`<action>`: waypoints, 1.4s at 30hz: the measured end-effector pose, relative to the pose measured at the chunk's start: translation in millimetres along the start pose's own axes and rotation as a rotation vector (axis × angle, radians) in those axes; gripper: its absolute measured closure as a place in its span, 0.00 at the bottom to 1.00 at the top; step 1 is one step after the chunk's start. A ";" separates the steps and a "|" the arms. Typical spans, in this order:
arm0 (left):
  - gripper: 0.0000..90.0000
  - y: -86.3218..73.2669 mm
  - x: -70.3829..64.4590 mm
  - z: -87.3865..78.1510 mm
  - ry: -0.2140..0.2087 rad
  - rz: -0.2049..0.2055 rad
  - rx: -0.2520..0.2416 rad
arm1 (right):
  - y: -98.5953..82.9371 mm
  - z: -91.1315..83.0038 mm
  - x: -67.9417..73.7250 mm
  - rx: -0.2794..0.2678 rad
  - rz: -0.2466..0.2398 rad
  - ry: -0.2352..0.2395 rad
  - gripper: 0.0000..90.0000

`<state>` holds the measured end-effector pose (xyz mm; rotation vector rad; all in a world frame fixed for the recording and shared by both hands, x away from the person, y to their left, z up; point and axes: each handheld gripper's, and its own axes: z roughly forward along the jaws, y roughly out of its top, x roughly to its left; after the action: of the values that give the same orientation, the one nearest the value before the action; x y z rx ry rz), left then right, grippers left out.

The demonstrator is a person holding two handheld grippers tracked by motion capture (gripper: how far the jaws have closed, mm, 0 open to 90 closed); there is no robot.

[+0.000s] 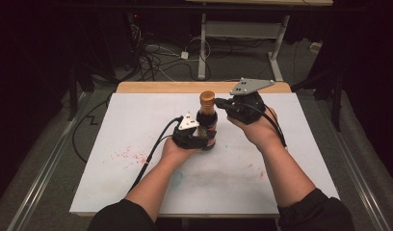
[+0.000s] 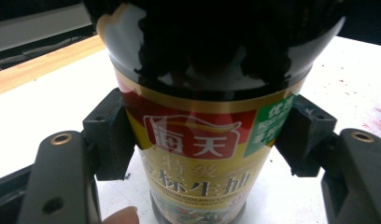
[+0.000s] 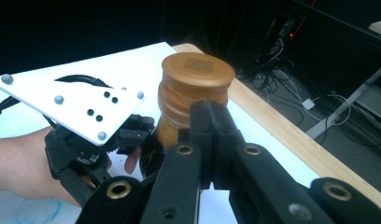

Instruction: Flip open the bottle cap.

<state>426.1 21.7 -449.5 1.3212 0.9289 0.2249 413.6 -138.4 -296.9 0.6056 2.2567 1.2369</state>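
A dark soy sauce bottle (image 1: 206, 126) with a bronze screw cap (image 1: 207, 97) stands upright on the white board (image 1: 291, 159). My left gripper (image 1: 204, 138) is shut on the bottle's lower body. Its pads (image 2: 109, 135) press both sides of the red and gold label (image 2: 198, 144). My right gripper (image 1: 217, 102) is held just right of the neck, under the cap. In the right gripper view its jaws are pressed together at the tips (image 3: 212, 114), right in front of the cap (image 3: 198, 74), with nothing between them. The left gripper's white plate (image 3: 72, 105) lies beyond.
The board rests on a wooden table whose edge (image 1: 161, 87) shows at the back. Red specks (image 1: 129, 155) and a faint blue smear (image 1: 177, 177) mark the board. Cables (image 1: 156, 57) and a desk frame (image 1: 203, 48) stand on the floor behind.
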 end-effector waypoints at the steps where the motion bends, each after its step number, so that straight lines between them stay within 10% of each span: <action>1: 0.32 -0.1 -0.1 0.0 0.000 0.002 0.001 | 0.0 0.0 0.0 0.000 0.000 0.000 1.00; 42: 0.32 -0.5 1.4 -0.5 0.006 -0.006 -0.011 | 6.1 3.0 0.6 -0.052 0.035 -0.012 1.00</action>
<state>426.5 22.8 -450.5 1.3081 0.9351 0.2288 415.8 -133.1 -293.2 0.6340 2.2063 1.3012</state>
